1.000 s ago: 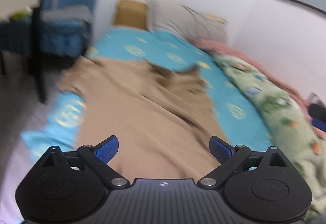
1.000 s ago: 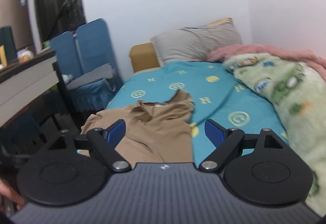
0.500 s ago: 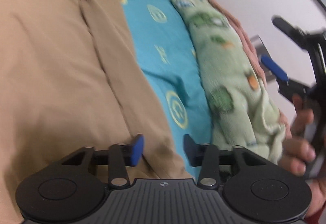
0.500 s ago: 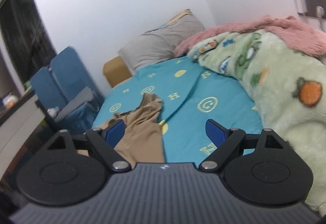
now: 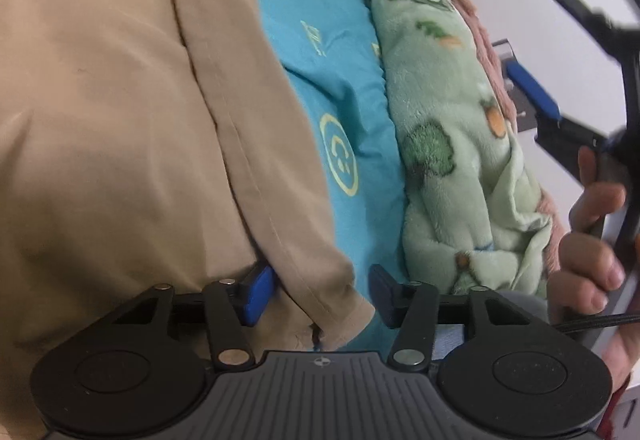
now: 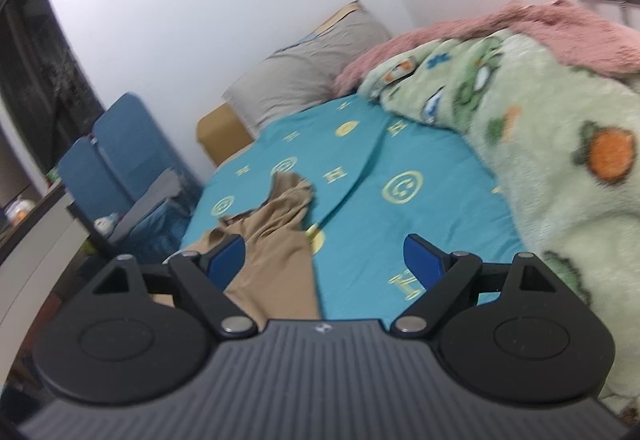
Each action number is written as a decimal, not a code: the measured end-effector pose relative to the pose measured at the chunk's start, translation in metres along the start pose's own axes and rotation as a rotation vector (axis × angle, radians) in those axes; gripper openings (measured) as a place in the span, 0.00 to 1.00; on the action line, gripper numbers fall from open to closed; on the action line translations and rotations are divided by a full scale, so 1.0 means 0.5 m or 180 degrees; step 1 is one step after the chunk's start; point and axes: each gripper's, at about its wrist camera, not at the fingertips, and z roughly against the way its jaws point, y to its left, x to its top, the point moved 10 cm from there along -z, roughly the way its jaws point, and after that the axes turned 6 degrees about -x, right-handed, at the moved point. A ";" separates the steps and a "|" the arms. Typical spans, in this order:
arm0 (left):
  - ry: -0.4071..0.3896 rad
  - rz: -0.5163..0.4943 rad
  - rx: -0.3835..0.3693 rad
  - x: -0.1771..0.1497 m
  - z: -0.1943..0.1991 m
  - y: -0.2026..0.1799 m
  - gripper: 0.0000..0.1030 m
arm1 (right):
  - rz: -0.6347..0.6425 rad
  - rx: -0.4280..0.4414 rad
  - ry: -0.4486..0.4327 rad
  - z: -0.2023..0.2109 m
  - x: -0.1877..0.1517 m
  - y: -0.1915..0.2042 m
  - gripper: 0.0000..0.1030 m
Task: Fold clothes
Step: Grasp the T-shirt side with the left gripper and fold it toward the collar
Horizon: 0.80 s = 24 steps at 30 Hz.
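A tan garment (image 5: 120, 120) lies spread on the teal bed sheet (image 5: 340, 88). My left gripper (image 5: 320, 286) is open, low over the garment's near right corner; the hem corner lies between its blue fingers without being pinched. My right gripper (image 6: 324, 260) is open and empty, held above the bed's near end. It also shows in the left wrist view (image 5: 580, 72), held in a hand at the right. In the right wrist view the tan garment (image 6: 276, 240) lies on the sheet (image 6: 400, 208) to the left.
A green fleece blanket (image 5: 452, 128) with a pink one (image 6: 520, 24) behind it lies along the right side by the wall. A grey pillow (image 6: 304, 80) sits at the bed head. A blue chair (image 6: 128, 168) and a desk stand left of the bed.
My left gripper has dropped close to the garment's near right corner and its fingers have closed partway around the hem. My right gripper has swung right and tilted, still open.
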 end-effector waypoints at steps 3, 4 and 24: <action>-0.0041 -0.0009 0.0072 0.000 0.012 0.004 0.12 | 0.0117 0.0025 0.0081 -0.006 -0.017 0.019 0.85; -0.0084 0.0018 0.0015 0.004 0.023 -0.002 0.08 | 0.0142 0.0034 0.0105 -0.007 -0.022 0.024 0.85; -0.0096 0.0119 -0.0002 -0.006 0.001 -0.021 0.14 | 0.0050 -0.0014 0.0334 -0.023 -0.043 0.009 0.85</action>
